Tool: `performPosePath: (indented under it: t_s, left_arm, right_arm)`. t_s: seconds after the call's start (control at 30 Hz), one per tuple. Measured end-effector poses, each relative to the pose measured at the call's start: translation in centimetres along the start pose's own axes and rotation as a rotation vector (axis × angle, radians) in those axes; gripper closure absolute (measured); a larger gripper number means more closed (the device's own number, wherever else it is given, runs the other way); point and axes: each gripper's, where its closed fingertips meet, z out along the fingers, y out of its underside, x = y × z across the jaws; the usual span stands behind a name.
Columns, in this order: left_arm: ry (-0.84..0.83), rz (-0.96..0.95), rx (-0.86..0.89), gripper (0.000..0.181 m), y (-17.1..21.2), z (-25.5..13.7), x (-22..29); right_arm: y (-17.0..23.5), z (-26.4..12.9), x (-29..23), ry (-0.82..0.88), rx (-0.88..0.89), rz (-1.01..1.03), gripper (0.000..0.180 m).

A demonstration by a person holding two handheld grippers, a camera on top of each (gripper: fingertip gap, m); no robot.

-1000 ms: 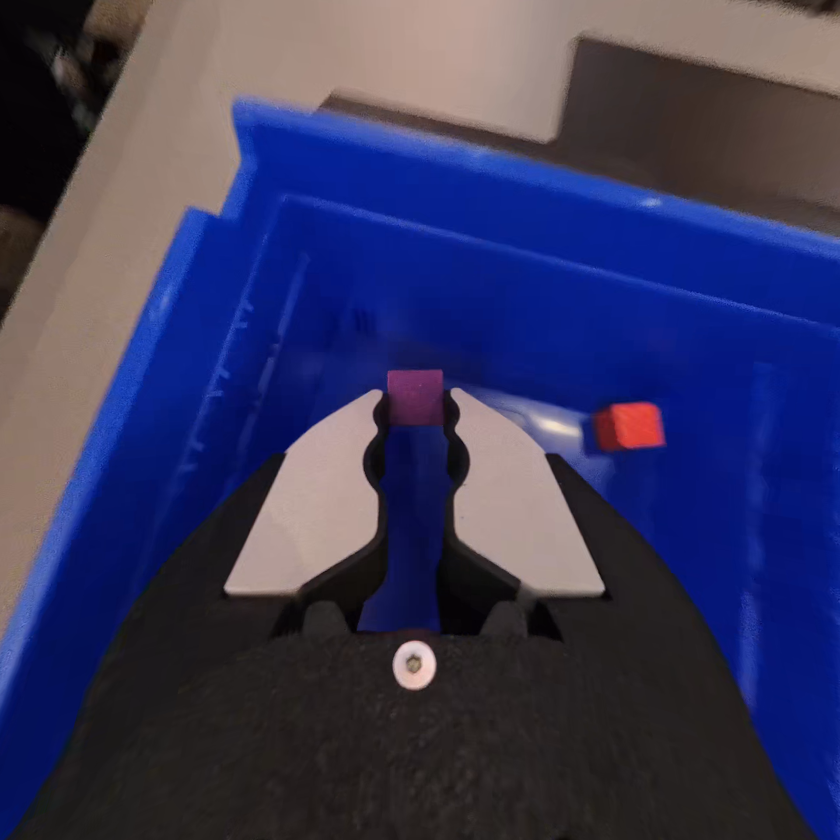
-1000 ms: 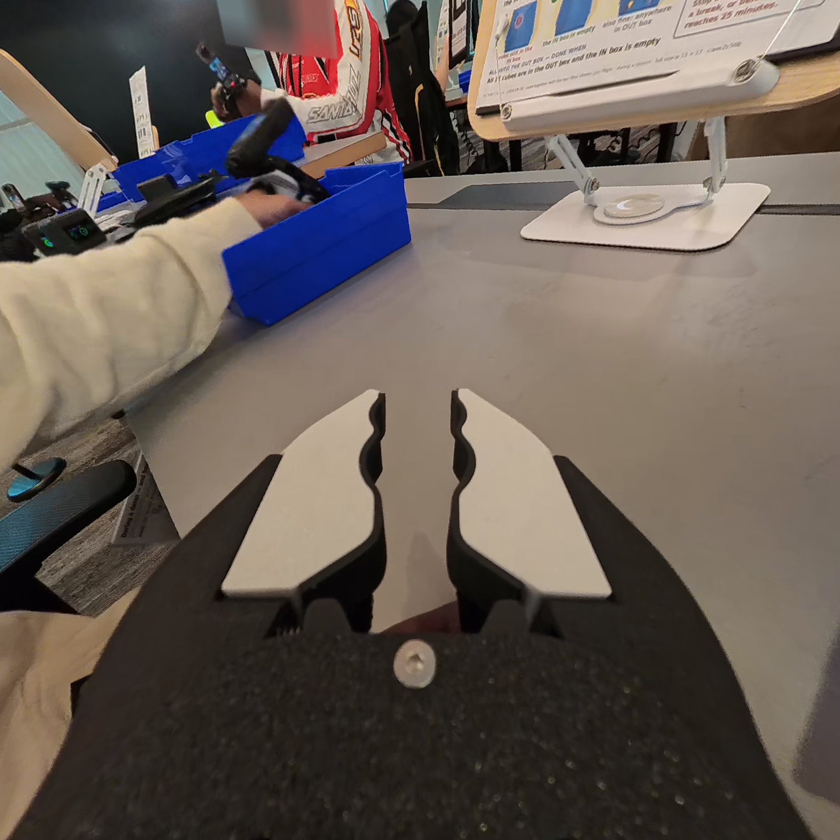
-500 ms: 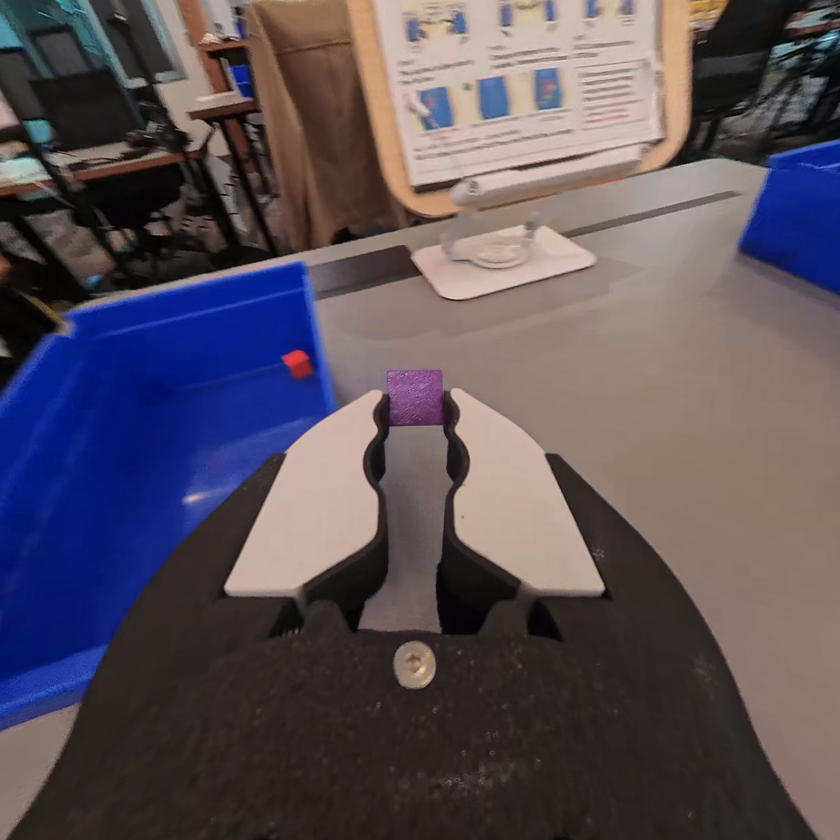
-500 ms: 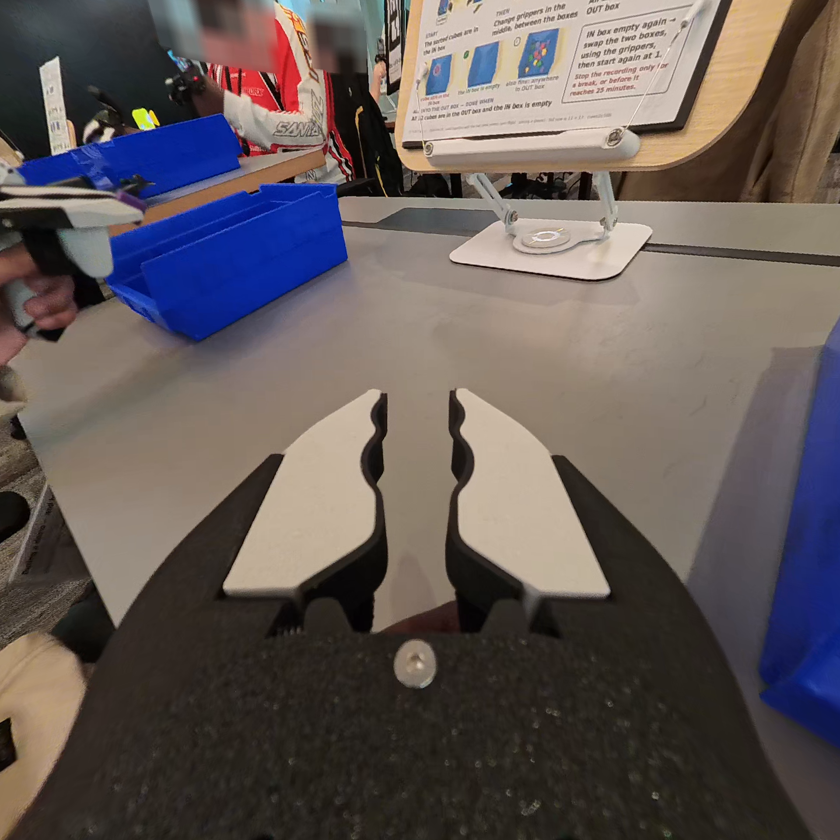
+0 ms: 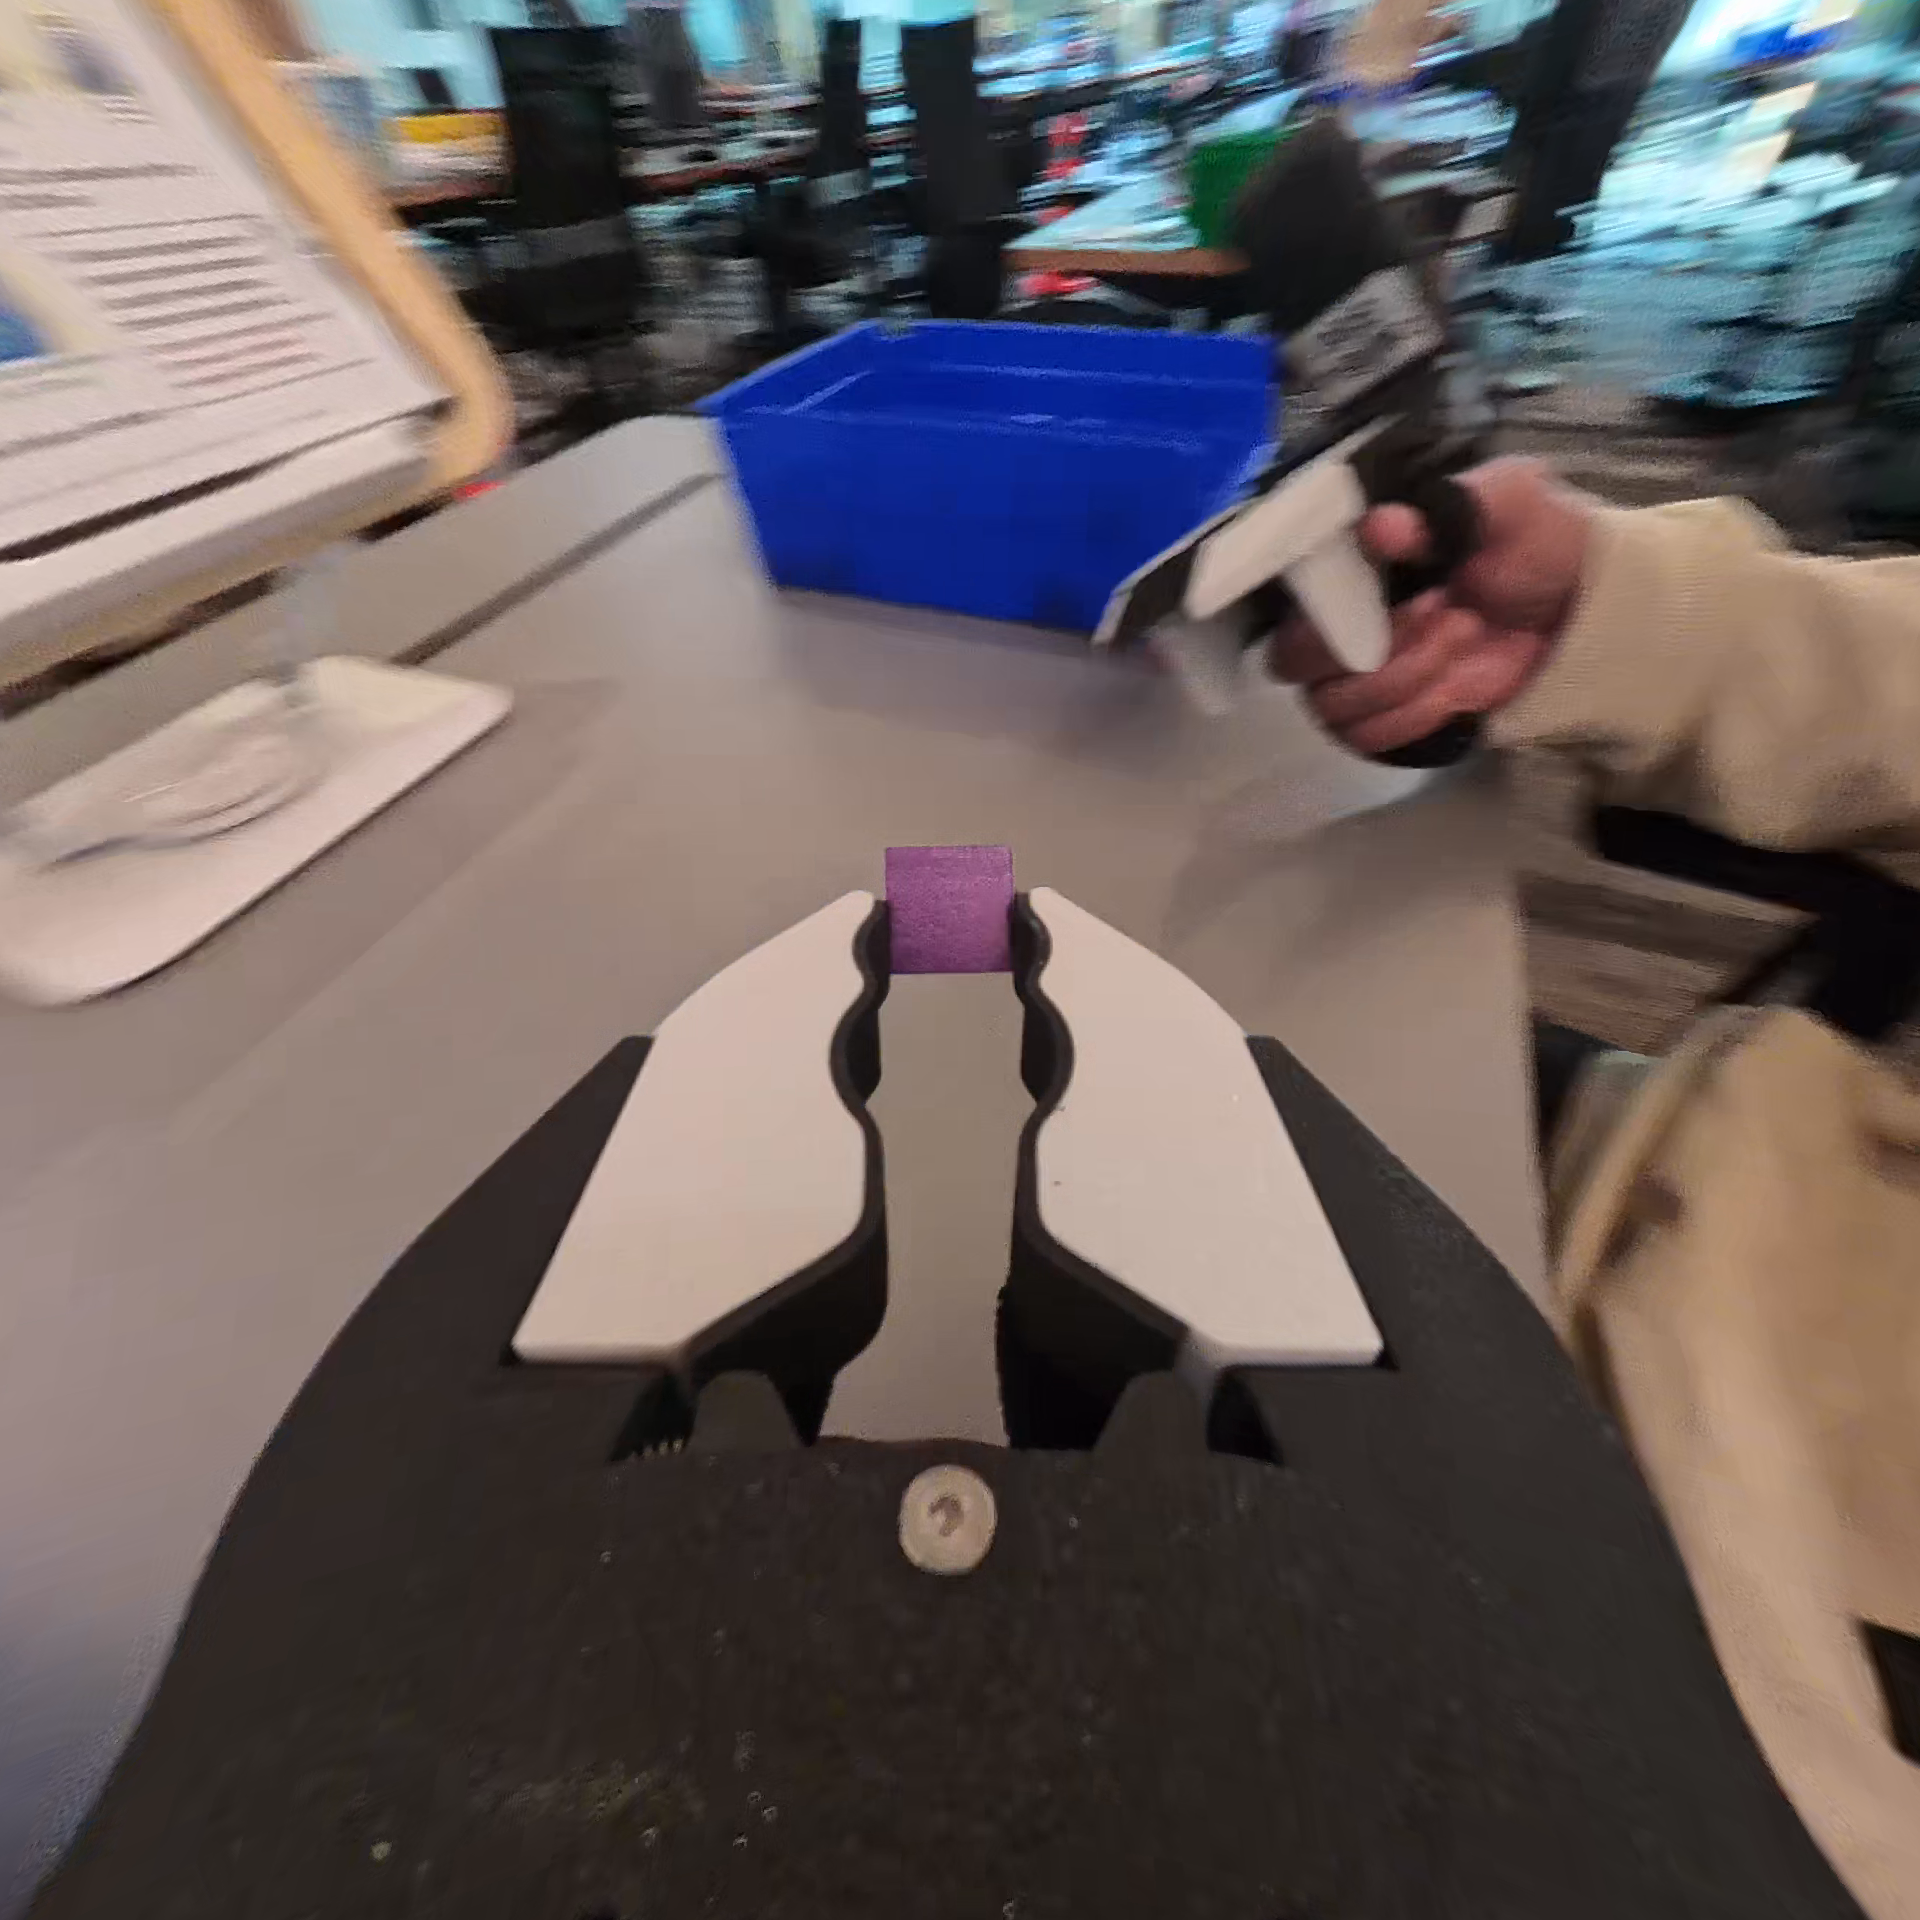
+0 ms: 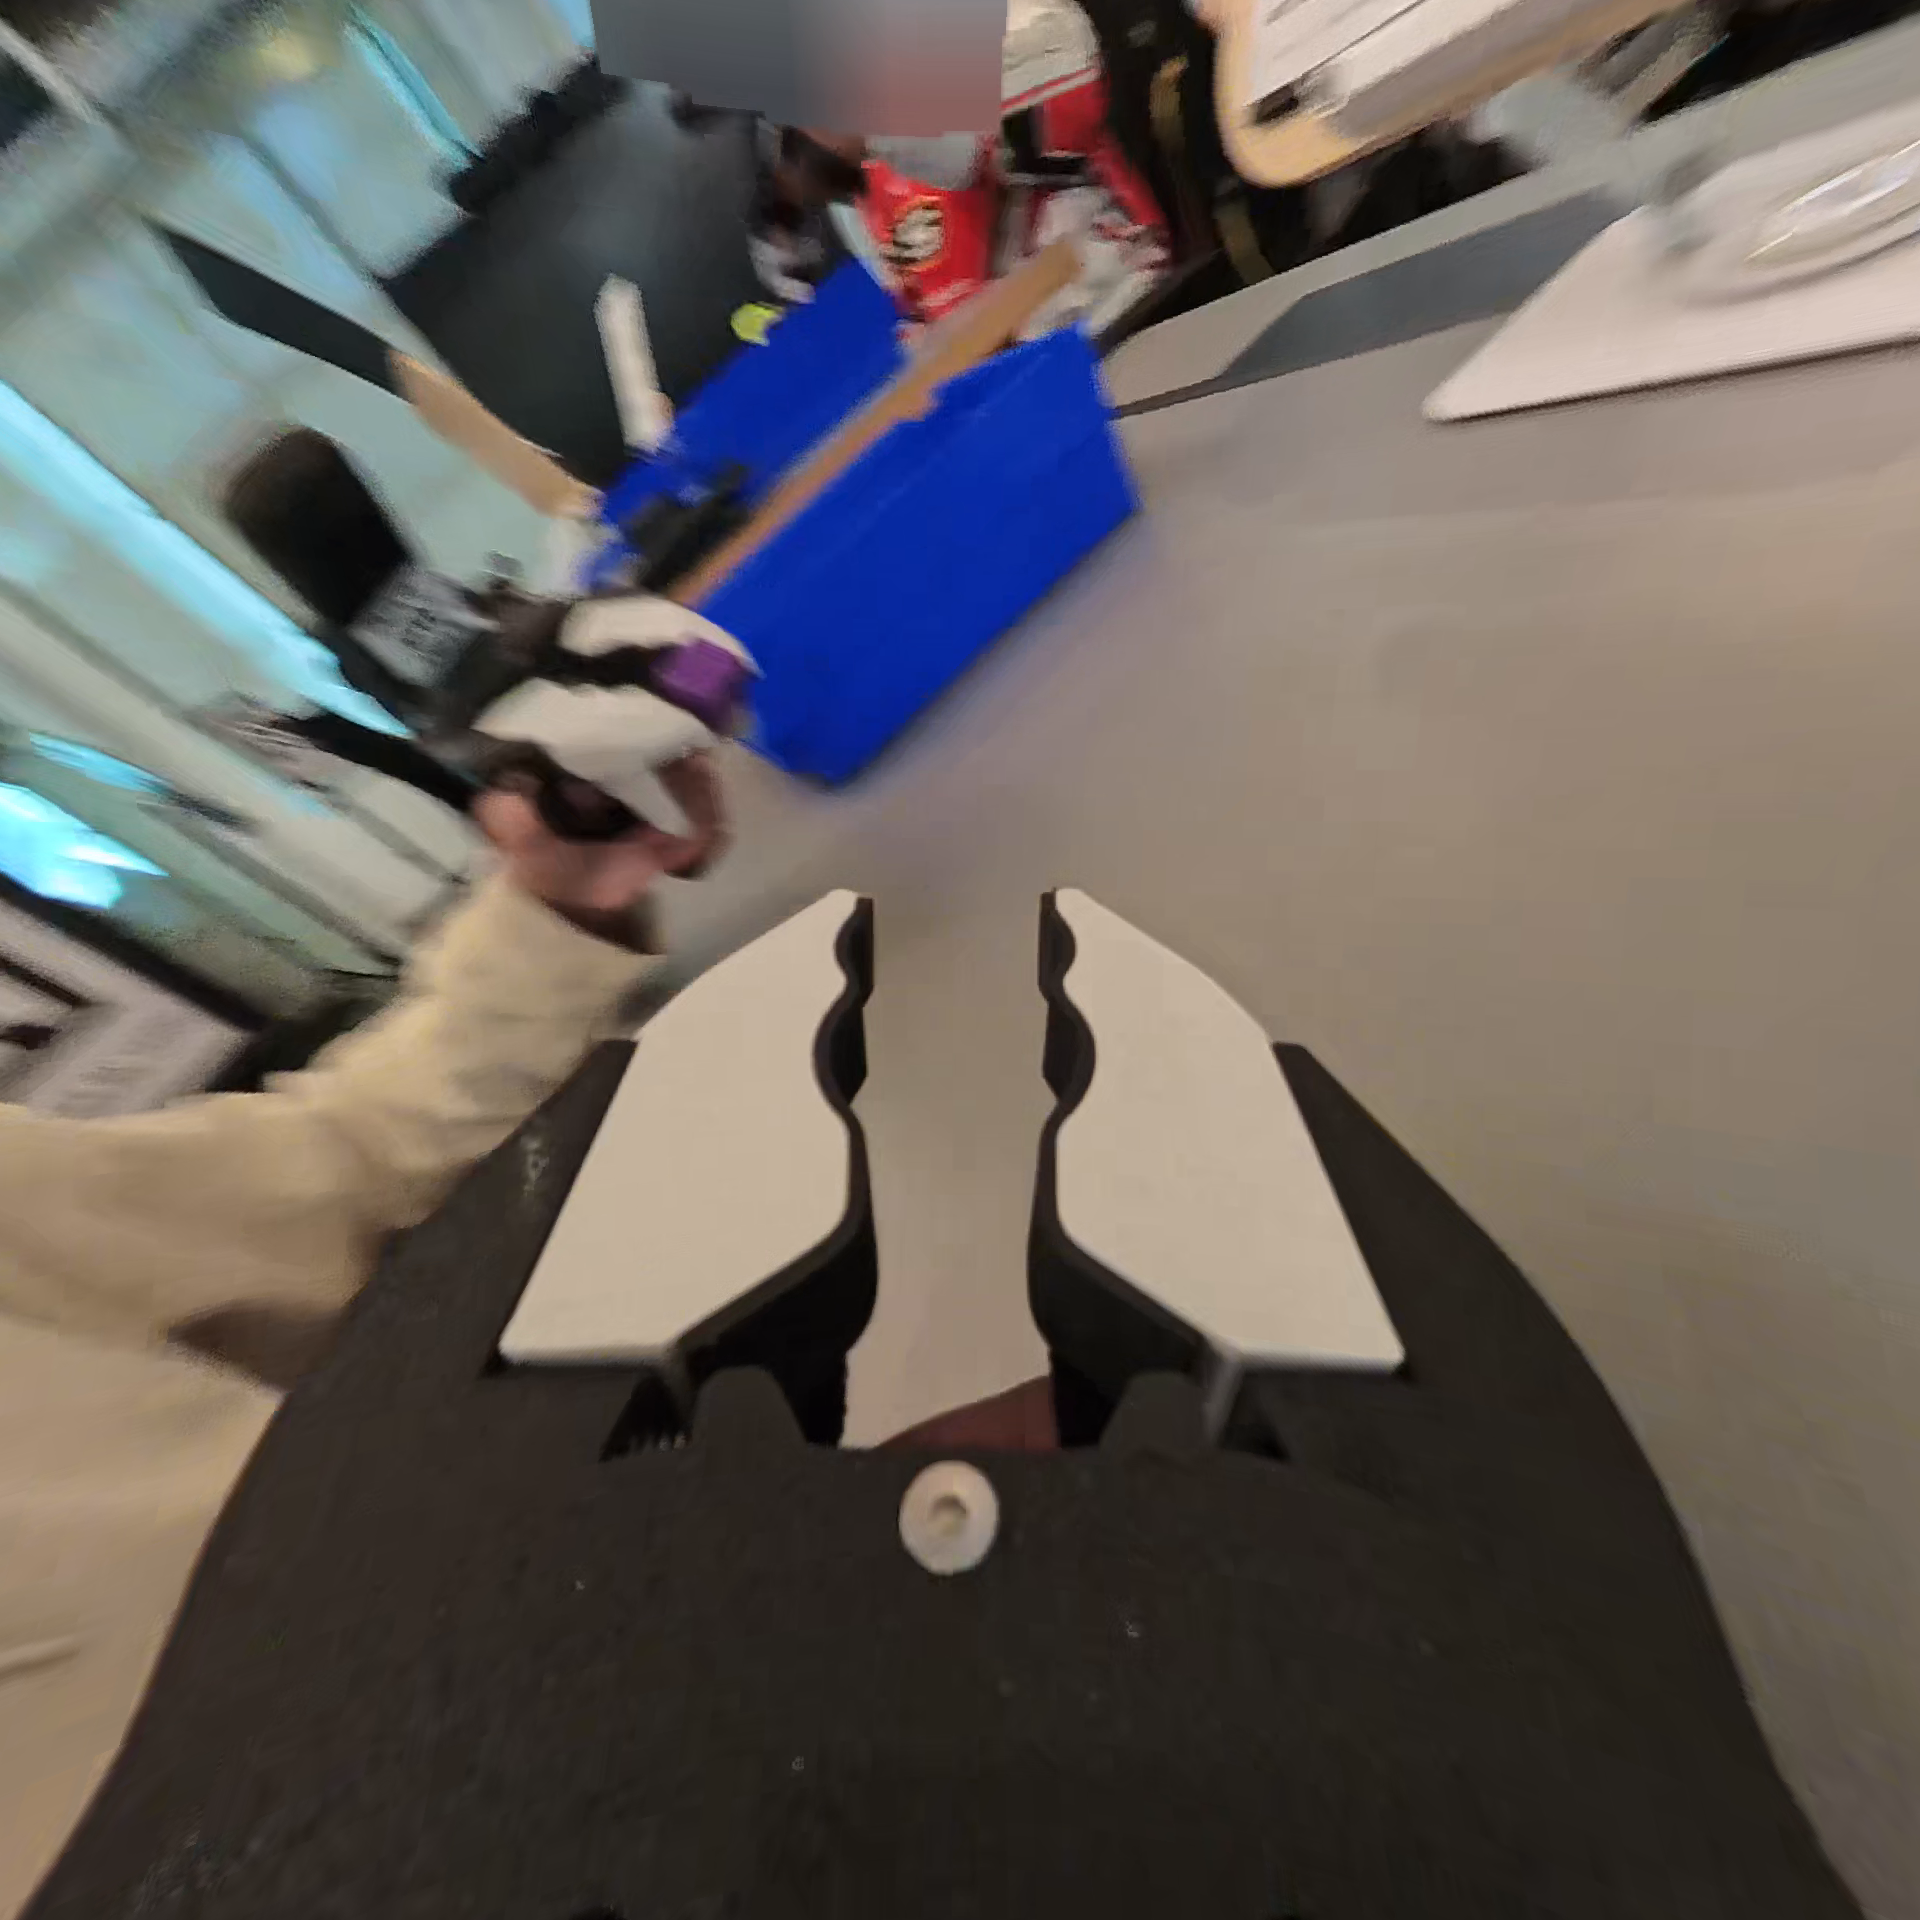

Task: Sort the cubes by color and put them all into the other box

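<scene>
The left hand-held gripper (image 5: 950,906), grasping the purple cube (image 5: 949,908), has left one box and is crossing the surface (image 5: 727,790); the right one (image 6: 956,909) is hanging released.

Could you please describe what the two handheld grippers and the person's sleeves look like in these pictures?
Both the left gripper and the right gripper look alike: a rough black textured body with one round silver screw at its centre, and flat pale grey jaws whose inner edges are black and wavy. From the side, the right gripper shows a pale grey trigger and a black handle. The person wears cream fabric sleeves. No cables are visible.
</scene>
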Motion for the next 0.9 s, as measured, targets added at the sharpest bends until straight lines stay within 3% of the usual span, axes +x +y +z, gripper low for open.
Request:
performPosePath:
  t_s: [0.13,0.33,0.5,0.9]
  left_arm:
    - [0.285,0.006,0.04,0.159,-2.4,3.3,2.2]
    - [0.431,0.028,0.104,0.159,-5.1,6.4,3.9]
    - [0.447,0.032,0.107,0.159,-4.8,7.8,4.6]
    - [0.397,0.08,0.134,0.159,-4.2,8.6,4.7]
  right_arm:
    - [-1.3,2.6,-3.5,-0.267,-0.036,0.316,0.148]
    - [-3.1,3.8,-5.5,-0.566,0.03,0.689,0.145]
    - [-3.1,3.8,-5.9,-0.669,0.065,0.783,0.143]
    - [-2.8,4.1,-5.2,-0.666,0.073,0.781,0.156]
